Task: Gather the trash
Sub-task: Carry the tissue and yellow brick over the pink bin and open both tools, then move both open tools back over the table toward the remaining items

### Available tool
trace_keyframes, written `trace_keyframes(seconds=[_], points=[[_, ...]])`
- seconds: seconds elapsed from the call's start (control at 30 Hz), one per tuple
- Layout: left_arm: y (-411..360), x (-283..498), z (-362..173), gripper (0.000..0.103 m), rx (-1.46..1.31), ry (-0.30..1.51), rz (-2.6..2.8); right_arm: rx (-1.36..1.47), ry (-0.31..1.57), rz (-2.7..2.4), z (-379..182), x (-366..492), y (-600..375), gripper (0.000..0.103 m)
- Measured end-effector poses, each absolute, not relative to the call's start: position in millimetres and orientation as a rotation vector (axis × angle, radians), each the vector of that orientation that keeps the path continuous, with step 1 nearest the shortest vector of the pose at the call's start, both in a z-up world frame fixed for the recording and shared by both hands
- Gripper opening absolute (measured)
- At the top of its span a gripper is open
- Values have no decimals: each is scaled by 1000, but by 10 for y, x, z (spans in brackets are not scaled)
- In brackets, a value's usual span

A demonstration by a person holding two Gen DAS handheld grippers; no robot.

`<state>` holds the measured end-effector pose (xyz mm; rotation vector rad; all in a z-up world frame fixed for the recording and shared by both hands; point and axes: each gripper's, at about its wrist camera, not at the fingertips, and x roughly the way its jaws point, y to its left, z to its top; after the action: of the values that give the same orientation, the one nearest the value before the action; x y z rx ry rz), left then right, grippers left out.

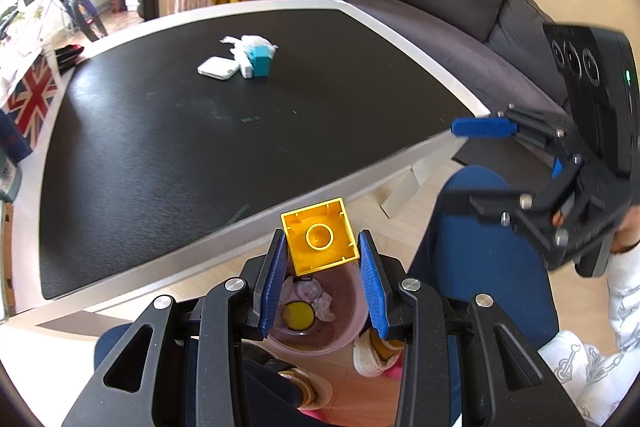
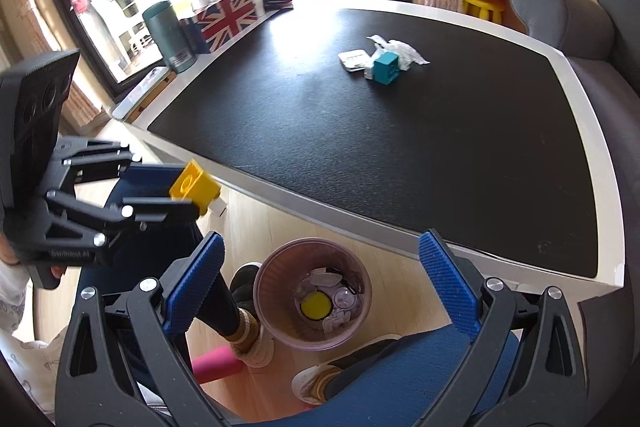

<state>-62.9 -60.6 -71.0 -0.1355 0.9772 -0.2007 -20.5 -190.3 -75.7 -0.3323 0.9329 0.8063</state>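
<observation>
Left wrist view: we see our left gripper (image 1: 323, 259) clamped on the yellow block (image 1: 319, 237), pads on two opposite flat sides, hollow underside toward the camera, held above the bin (image 1: 352, 327) on the floor. We judge the block light, rigid and smooth, so a slack squeeze could let it slip; the flat side walls are the right hold. Our right gripper (image 2: 320, 283) stands wide apart and empty over the bin. More trash (image 1: 240, 57) remains on the table (image 1: 408, 43).
</observation>
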Motion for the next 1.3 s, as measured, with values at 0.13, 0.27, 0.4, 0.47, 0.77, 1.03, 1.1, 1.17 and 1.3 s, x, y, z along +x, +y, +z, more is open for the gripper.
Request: trace_keyframes(seconds=[0.13,0.27,0.4,0.47,0.77,1.03,1.1,1.17,1.3], points=[[-676,-628,-738,36,-125,988,-218,-323,924,798,-716,-189,-1958,96],[-706,-624,-721,81,-133,973,-228,-311,914,795,-680,-173,-1989,96],[-668,-629,-680,96,-150,938,-198,-304,910,790,-655,-169,-2024,96],[-639,-619,-683,96,-151,943,-179,-304,908,789,-650,-167,-2034,96],[-596,-629,-662,96,-157,945,-160,-301,921,796,-666,-167,-2016,96],[-566,-631,-637,96,-161,941,-156,-301,919,796,-669,-166,-2010,96],[-556,-634,-628,96,-160,937,-153,-302,917,796,-665,-167,-2006,96],[-540,-627,-610,96,-161,933,-149,-301,915,798,-634,-159,-1990,96],[-494,-596,-558,96,-163,922,-136,-298,909,800,-570,-129,-1970,96]])
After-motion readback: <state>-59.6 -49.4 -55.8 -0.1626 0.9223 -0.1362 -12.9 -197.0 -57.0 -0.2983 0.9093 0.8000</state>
